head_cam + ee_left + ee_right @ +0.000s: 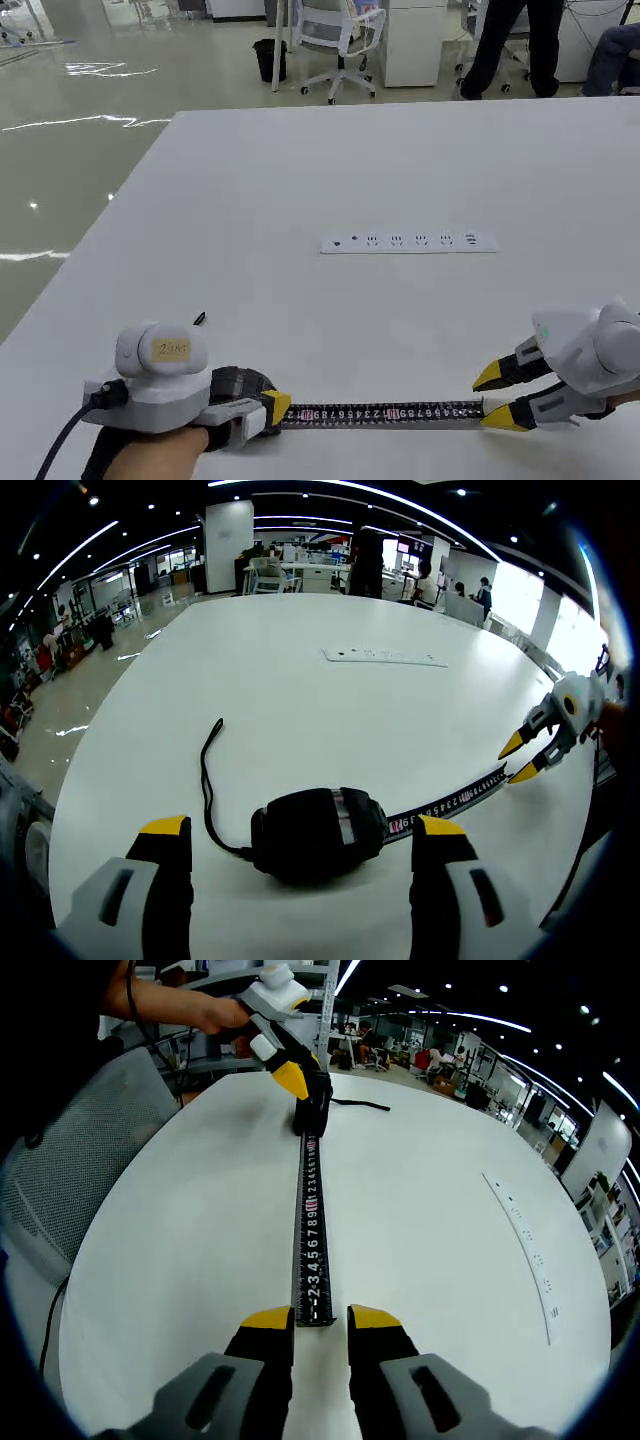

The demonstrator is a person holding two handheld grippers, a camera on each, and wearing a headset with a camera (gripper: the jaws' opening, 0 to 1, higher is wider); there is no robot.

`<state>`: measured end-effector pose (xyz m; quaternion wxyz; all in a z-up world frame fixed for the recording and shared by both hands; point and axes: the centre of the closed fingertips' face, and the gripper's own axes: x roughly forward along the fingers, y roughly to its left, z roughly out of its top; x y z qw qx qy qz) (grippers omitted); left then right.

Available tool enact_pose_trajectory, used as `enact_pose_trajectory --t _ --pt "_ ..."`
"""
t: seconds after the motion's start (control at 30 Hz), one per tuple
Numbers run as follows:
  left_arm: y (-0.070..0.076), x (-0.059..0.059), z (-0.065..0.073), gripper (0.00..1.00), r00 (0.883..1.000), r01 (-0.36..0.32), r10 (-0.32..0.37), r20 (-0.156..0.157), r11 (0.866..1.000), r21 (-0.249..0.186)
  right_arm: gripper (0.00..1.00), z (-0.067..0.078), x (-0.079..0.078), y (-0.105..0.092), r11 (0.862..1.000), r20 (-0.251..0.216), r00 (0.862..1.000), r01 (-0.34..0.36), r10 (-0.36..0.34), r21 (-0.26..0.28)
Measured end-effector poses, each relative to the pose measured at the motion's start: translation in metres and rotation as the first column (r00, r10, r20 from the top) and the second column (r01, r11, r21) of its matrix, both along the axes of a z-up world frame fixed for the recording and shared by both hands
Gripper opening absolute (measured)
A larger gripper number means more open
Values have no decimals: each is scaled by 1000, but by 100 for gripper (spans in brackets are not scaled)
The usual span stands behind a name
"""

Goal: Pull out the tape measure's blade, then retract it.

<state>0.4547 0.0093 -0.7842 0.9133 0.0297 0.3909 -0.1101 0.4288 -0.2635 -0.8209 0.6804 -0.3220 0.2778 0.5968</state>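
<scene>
A black tape measure case (240, 385) (318, 832) (312, 1110) lies near the table's front edge. Its black blade (390, 412) (450, 802) (312, 1220) is drawn out flat to the right. My left gripper (262, 400) (302, 830) is open and straddles the case, with a small gap on each side. The end of the blade lies between the yellow tips of my right gripper (493, 397) (322, 1318), which is open. A thin black wrist strap (207, 780) trails from the case.
The white table (400, 160) carries a white power strip (408, 241) (385, 657) at its middle. Beyond the far edge are an office chair (340, 40), a black bin (270, 58) and a person's legs (510, 45).
</scene>
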Motion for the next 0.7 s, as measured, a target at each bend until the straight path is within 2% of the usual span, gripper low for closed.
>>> enact_pose_trajectory --t 0.33,0.7 --pt "1 3 -3 88 1000 -7 7 -2 1000 2 16 -11 -3 1 1000 -23 999 -24 23 -19" --pt "2 3 -8 82 999 -51 51 -6 999 -4 15 -11 -3 1 1000 -22 1000 -17 17 -7"
